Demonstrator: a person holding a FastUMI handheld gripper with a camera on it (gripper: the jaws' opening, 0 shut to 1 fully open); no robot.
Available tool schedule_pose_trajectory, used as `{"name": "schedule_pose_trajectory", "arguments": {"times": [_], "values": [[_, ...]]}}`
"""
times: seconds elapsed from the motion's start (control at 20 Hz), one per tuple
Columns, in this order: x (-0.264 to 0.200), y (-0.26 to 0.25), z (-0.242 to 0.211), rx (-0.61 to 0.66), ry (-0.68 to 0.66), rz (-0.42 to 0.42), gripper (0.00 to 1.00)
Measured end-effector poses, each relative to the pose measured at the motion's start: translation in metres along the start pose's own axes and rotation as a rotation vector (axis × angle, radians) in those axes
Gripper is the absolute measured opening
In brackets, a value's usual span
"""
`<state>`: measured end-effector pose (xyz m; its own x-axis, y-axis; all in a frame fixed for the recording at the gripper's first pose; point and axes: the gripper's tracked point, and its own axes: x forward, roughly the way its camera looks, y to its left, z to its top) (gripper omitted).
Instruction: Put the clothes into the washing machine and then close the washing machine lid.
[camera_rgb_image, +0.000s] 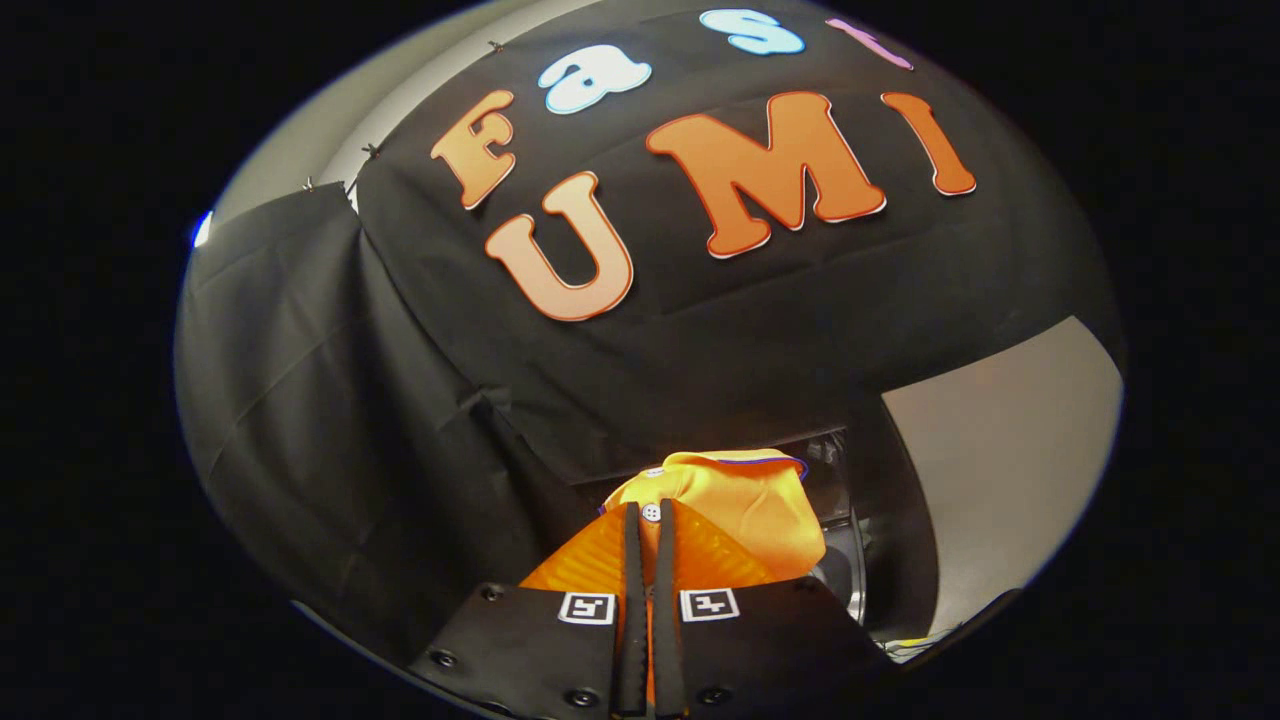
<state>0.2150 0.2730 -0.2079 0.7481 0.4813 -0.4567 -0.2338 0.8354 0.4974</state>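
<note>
Pinching bunched yellow-orange garment (745, 510) with white button, hand-held gripper (649, 520) fingers nearly closed on its fabric

Orange-yellow garment (755, 510) with a thin purple trim and one white button (651, 512)

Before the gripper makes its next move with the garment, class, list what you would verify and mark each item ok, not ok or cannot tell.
1. Grip: gripper fingers nearly closed on the yellow-orange garment, cloth pinched between them: ok.
2. Garment lifted clear: it bunches just ahead of the fingers; what hangs beneath is hidden: cannot tell.
3. Washing machine located: a dark curved part shows behind the garment: ok.
4. Lid open: cannot tell.
5. Path ahead: black booth cloth hangs beyond the garment, clearance unclear: cannot tell.
</note>
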Motion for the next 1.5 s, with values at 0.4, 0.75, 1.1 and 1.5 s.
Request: {"name": "schedule_pose_trajectory", "arguments": {"times": [0.4, 0.75, 1.1, 1.5], "values": [[0.067, -0.022, -0.069, 0.06, 0.093, -0.055, 0.11], [0.126, -0.047, -0.141, 0.089, 0.194, -0.121, 0.11], [0.168, -0.08, -0.201, 0.093, 0.289, -0.185, 0.11], [0.199, -0.127, -0.264, 0.095, 0.396, -0.288, 0.11]]}}
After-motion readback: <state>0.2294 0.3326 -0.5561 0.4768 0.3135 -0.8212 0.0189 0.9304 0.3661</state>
